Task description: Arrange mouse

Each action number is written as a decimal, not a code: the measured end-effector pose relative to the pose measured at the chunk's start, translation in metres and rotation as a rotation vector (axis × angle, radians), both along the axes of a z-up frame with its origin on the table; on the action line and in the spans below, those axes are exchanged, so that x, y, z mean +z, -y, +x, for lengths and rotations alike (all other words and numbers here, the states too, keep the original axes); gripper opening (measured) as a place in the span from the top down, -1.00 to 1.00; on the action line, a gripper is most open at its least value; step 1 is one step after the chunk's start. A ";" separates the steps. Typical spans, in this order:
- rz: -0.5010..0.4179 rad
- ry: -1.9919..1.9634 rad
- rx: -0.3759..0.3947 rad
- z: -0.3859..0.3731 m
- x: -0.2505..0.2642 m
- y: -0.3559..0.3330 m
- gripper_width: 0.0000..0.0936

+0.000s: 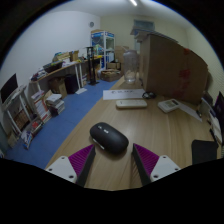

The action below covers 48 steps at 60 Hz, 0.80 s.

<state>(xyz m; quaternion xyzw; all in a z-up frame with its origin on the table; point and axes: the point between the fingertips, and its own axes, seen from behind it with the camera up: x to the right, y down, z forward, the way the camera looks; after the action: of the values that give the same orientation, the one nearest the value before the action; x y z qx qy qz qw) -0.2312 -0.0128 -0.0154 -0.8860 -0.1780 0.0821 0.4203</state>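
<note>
A black computer mouse (pixel 108 137) lies on the wooden tabletop (pixel 150 122), just ahead of my fingers and partly between their tips. My gripper (pixel 113 157) is open, with the purple pads (pixel 82 160) spread wide on either side of the mouse's near end. There is a gap between each pad and the mouse. The mouse rests on the table on its own.
A white keyboard-like slab (pixel 130 103) and a flat white item (pixel 128 93) lie farther out on the table. A white box (pixel 170 104) sits at the far right, a dark device (pixel 204 150) at the near right. Blue floor (pixel 60 120), shelves and cardboard boxes (pixel 168 62) lie beyond.
</note>
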 end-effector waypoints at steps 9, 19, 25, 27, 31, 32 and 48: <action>0.013 -0.004 -0.017 -0.005 0.000 -0.031 -0.64; 0.002 -0.001 -0.077 -0.013 0.000 -0.063 -0.61; -0.019 0.007 -0.135 -0.016 -0.001 -0.078 -0.52; -0.029 0.008 -0.158 -0.017 -0.001 -0.080 -0.39; -0.052 -0.006 -0.229 -0.014 -0.002 -0.083 -0.13; -0.059 -0.012 -0.248 -0.013 -0.002 -0.083 -0.12; -0.127 -0.023 -0.348 -0.013 0.025 -0.074 0.27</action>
<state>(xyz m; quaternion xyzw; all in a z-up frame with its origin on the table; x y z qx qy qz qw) -0.2440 0.0609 0.0096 -0.9272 -0.0119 0.0294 0.3733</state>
